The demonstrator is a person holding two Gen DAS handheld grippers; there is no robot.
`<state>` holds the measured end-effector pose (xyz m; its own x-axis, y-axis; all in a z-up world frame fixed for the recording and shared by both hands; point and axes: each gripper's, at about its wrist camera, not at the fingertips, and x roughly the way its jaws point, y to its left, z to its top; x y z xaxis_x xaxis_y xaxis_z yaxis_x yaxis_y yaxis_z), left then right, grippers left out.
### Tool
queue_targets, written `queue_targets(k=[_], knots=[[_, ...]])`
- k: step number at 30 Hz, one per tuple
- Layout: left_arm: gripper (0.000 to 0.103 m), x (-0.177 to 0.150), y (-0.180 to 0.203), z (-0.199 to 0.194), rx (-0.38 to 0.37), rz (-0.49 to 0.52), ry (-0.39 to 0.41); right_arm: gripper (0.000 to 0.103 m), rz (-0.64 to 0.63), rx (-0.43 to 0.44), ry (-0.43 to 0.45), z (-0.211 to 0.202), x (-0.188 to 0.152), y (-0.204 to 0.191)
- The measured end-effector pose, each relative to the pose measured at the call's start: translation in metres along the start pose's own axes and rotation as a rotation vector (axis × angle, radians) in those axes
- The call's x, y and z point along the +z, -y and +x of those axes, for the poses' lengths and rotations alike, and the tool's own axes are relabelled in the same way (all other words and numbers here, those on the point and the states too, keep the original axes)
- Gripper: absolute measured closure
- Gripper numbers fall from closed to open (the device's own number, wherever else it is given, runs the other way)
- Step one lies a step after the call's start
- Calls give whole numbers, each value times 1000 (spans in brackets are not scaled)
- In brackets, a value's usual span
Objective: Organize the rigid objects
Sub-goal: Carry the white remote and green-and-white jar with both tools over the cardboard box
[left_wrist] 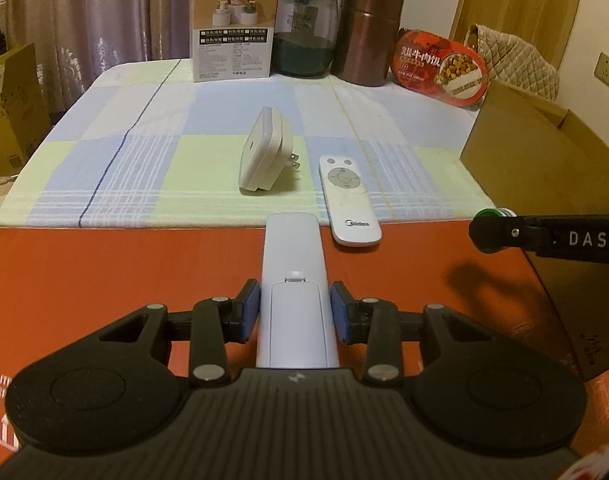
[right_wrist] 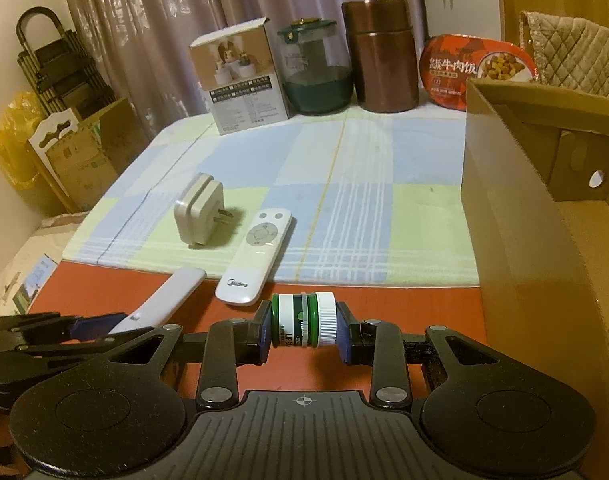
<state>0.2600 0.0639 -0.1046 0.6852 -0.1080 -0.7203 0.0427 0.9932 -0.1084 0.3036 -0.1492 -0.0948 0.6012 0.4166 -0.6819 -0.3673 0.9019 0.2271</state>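
My left gripper (left_wrist: 295, 310) is shut on a long pale remote (left_wrist: 294, 280), back side up, over the red board (left_wrist: 124, 280). It also shows in the right wrist view (right_wrist: 164, 300). My right gripper (right_wrist: 304, 326) is shut on a small green and white jar (right_wrist: 304, 322), held sideways above the red board (right_wrist: 384, 320). The jar shows at the right of the left wrist view (left_wrist: 490, 230). A white Midea remote (left_wrist: 348, 196) (right_wrist: 258, 254) lies across the cloth edge. A white plug adapter (left_wrist: 264, 152) (right_wrist: 198, 210) stands on the checked cloth.
An open cardboard box (right_wrist: 544, 220) (left_wrist: 544, 160) stands at the right. At the back stand a printed carton (left_wrist: 234, 24), a green glass jar (left_wrist: 306, 32), a brown canister (left_wrist: 370, 32) and a red food tub (left_wrist: 444, 66). Boxes (right_wrist: 76, 152) stand on the floor at left.
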Motion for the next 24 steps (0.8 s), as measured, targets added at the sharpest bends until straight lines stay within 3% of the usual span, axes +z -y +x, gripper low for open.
queue_targets(k=[8,24], knots=[[70,-8,15,-38,-4,-43,33,74,-15,-1,51,-31,-9,-17],[70,-5,75,-131,-59,-69,113,74,53,-10,179,-143,-22,-24]])
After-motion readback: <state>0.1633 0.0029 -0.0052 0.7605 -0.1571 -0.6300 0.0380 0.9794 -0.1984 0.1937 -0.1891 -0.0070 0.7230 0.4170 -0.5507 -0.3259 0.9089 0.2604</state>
